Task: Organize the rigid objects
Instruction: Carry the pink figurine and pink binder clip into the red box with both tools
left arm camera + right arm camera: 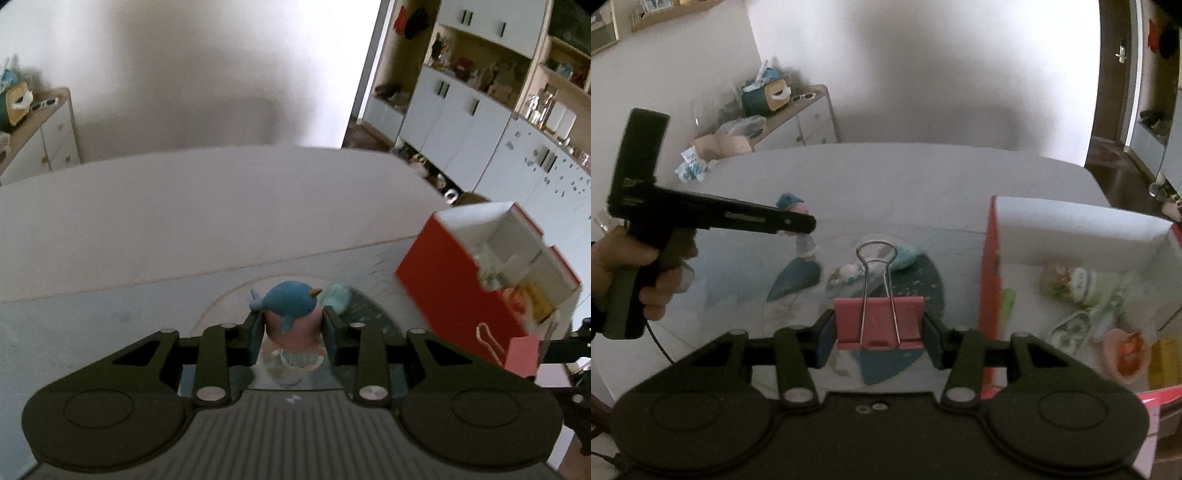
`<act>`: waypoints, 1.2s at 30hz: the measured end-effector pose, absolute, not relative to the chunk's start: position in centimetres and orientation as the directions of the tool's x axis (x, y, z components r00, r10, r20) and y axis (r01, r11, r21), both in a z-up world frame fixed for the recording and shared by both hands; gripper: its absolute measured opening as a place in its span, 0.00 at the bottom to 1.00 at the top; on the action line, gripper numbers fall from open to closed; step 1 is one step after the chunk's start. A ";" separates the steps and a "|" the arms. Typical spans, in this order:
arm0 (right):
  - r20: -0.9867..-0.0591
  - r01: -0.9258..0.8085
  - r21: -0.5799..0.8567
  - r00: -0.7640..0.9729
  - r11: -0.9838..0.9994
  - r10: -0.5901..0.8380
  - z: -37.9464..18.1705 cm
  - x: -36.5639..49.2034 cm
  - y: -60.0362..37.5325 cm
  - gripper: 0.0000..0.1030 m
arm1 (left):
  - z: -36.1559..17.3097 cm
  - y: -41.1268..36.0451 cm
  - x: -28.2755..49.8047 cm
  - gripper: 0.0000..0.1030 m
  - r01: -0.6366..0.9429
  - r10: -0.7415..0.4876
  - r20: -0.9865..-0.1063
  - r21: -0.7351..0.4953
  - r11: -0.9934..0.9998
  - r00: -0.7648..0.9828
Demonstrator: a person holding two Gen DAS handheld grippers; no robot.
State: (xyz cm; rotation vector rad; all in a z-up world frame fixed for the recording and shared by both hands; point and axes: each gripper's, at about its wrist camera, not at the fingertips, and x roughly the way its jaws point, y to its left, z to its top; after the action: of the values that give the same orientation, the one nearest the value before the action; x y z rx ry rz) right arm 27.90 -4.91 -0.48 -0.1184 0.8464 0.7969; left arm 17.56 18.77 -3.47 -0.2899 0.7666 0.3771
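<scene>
**Both grippers loaded, hanging over the table**

Left gripper (291, 332) first: it's clamped on a little figurine (291, 310), blue narwhal-looking top with a pink body, squeezed between the two pads so the blue head pokes up above the fingers. From the right wrist view you can see that same gripper (801, 230) out to the left, held by a hand (635, 273) on the handle, with the figurine dangling clear above the table.

Right gripper (879, 325) is clenched on a pink binder clip (879, 323), pads on either side of the clip body, wire handles sticking out forward. The left wrist view catches the clip (522, 354) at its right edge too.

Below both is a white table (886, 177) with a dark round mat (923, 280) on it. A pale mint-green thing (905, 256) and a small white figure (846, 275) are sitting on the mat; too blurry to say what they are.

To the right stands an open red box (991, 280) with a white inside, holding several small trinkets, one a green-and-white piece (1075, 286). Behind the table there's a white wall and a low cabinet (809, 118) with clutter on top.
</scene>
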 end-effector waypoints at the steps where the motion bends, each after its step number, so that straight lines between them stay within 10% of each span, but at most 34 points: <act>1: -0.707 -0.670 0.210 0.399 0.712 0.584 -0.3 28.1 -5.5 0.47 | -2.9 18.3 17.6 0.31 -0.428 0.223 -0.714 -0.118 0.896 0.664; 36: -0.707 -0.644 0.183 0.438 0.742 0.555 -2.4 36.4 -22.2 0.47 | 1.5 -1.1 31.6 0.31 -0.290 0.162 -0.706 -0.064 0.955 0.689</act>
State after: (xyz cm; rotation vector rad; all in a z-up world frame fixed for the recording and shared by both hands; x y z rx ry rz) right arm 36.42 -22.16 -2.38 -0.1197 0.8313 0.7474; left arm 31.61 -1.06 1.51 -0.1762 0.7709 0.2538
